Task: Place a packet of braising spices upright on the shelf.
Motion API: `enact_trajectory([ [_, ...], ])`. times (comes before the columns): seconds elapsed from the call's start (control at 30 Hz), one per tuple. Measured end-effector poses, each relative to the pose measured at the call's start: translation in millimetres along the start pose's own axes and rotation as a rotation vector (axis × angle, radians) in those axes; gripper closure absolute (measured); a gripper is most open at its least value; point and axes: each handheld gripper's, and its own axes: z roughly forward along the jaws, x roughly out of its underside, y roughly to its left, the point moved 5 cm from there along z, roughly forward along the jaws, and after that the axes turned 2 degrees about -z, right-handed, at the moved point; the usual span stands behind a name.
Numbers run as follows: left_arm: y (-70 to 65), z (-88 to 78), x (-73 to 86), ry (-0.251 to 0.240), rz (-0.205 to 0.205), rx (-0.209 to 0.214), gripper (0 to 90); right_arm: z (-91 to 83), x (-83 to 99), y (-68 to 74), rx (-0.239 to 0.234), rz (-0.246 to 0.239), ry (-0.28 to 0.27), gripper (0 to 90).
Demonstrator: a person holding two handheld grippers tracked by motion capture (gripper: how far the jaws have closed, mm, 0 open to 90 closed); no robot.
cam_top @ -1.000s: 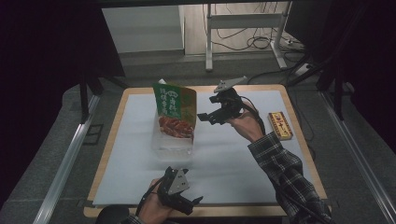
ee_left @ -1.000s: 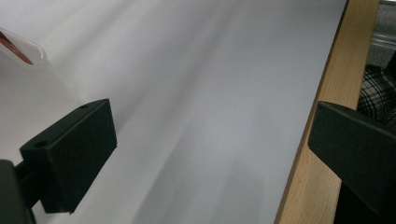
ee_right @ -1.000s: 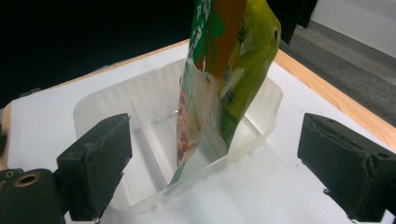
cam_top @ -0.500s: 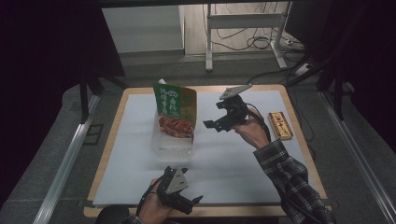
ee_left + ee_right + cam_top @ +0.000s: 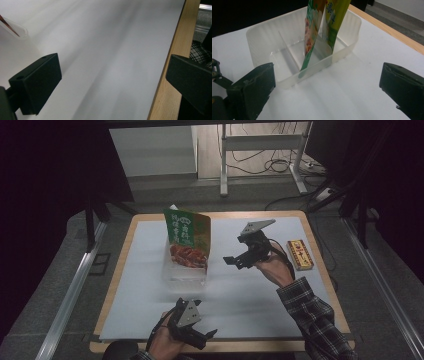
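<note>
Near the frame's centre, the green pouch (image 5: pixel 187 240) stands propped in the clear tray (image 5: pixel 182 277); right tool (image 5: pixel 239 261), jaws just spread, released, beside it. Left tool (image 5: pixel 202 337) rests released, low.

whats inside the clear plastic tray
Two green food pouches stand in the clear tray, leaning against its dividers. The near compartment looks empty; the floor behind the pouches is hidden.

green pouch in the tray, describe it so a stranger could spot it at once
On the white mat covering the wooden table sits a clear plastic divided tray. The green pouch stands upright in it, printed with a reddish food picture, far taller than the flat yellow-red box lying near the right edge.
</note>
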Motion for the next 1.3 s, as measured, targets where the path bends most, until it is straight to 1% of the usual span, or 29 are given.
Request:
enact_trajectory([
  [0.03, 0.0, -0.2, -0.1, -0.003, -0.006, 0.002, 0.3, -0.1, 1.8, -0.2, 0.001, -0.001, 0.000, 0.0],
  [0.2, 0.5, -0.6, 0.1, -0.005, -0.011, 0.006, 0.4, -1.2, 11.5, 0.2, 0.010, -0.005, 0.011, 0.0],
  [0.33, 0.0, -0.1, 0.3, 0.000, -0.006, 0.001, 0.2, -2.5, 19.2, 1.0, 0.004, 0.007, 0.002, 0.0],
  [0.47, -0.4, 0.9, 0.9, 0.008, 0.003, -0.003, 0.0, -5.3, 26.6, 0.1, 0.010, 0.006, -0.013, 0.2],
  [0.63, 0.0, 1.3, 1.4, 0.015, 0.008, -0.008, 0.0, -7.0, 39.7, -3.5, 0.021, 0.018, -0.001, 0.9],
  [0.7, -0.3, 1.5, 1.6, 0.018, 0.009, -0.008, 0.0, -6.5, 45.7, -5.5, 0.022, 0.022, 0.014, 0.9],
  [0.77, -0.7, 1.9, 1.9, 0.022, 0.008, -0.009, 0.0, -6.8, 50.3, -8.0, 0.037, 0.020, 0.018, 0.9],
  [0.97, -0.8, 1.5, 1.8, 0.023, 0.018, -0.009, 0.0, -5.8, 61.4, -13.0, 0.045, 0.076, 0.031, 1.0],
  [1.13, 0.0, 1.2, 2.0, 0.023, 0.019, -0.009, 0.0, -4.8, 67.9, -18.7, 0.073, 0.069, 0.050, 1.1],
  [1.2, -0.1, 1.6, 2.3, 0.027, 0.023, -0.009, 0.0, -4.7, 70.7, -22.3, 0.089, 0.073, 0.061, 1.3],
  [1.3, -0.7, 2.3, 2.7, 0.033, 0.029, -0.009, 0.0, -5.1, 75.7, -28.5, 0.114, 0.093, 0.079, 1.4],
])
